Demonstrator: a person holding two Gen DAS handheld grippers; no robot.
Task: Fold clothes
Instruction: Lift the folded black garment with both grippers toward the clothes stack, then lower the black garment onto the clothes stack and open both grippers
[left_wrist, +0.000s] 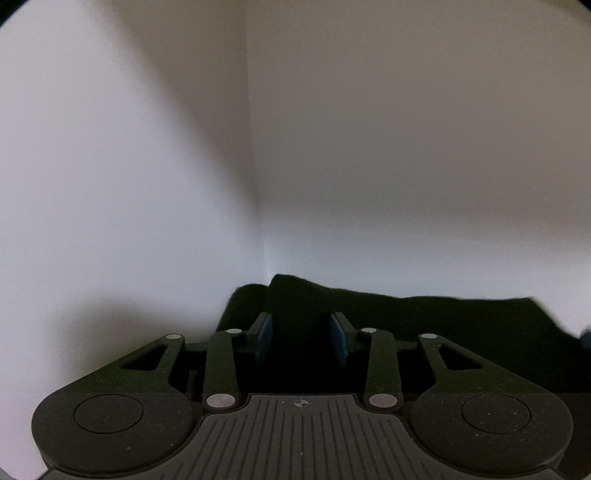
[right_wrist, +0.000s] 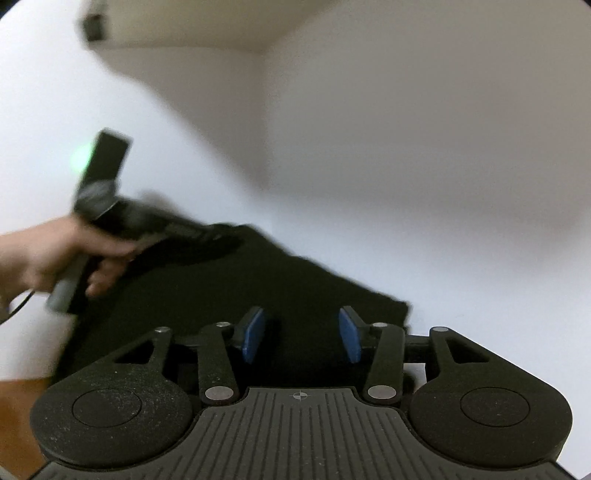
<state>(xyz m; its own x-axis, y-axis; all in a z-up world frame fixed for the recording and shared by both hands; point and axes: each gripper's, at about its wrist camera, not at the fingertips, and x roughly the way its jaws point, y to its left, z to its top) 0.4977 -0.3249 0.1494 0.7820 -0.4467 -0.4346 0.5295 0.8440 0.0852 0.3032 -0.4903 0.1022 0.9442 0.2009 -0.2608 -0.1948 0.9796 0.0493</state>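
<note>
A black garment (right_wrist: 229, 295) lies on a white surface, its edge running from upper left down to the right. My right gripper (right_wrist: 303, 334) hovers over its near part, the blue pads (right_wrist: 255, 332) apart and bare, with only dark cloth showing below the gap. Blurred at the left of the right wrist view, a hand (right_wrist: 48, 254) holds my left gripper (right_wrist: 225, 236) over the garment's far corner. In the left wrist view the left gripper (left_wrist: 302, 338) stands open in front of a raised ridge of the black garment (left_wrist: 424, 317); both pad faces show clear of cloth.
White walls meet in a corner (left_wrist: 258, 166) behind the garment. The white surface (right_wrist: 480, 266) stretches to the right of the cloth. A strip of brown floor (right_wrist: 22, 413) shows at the lower left past the surface's edge. A cable trails from the hand.
</note>
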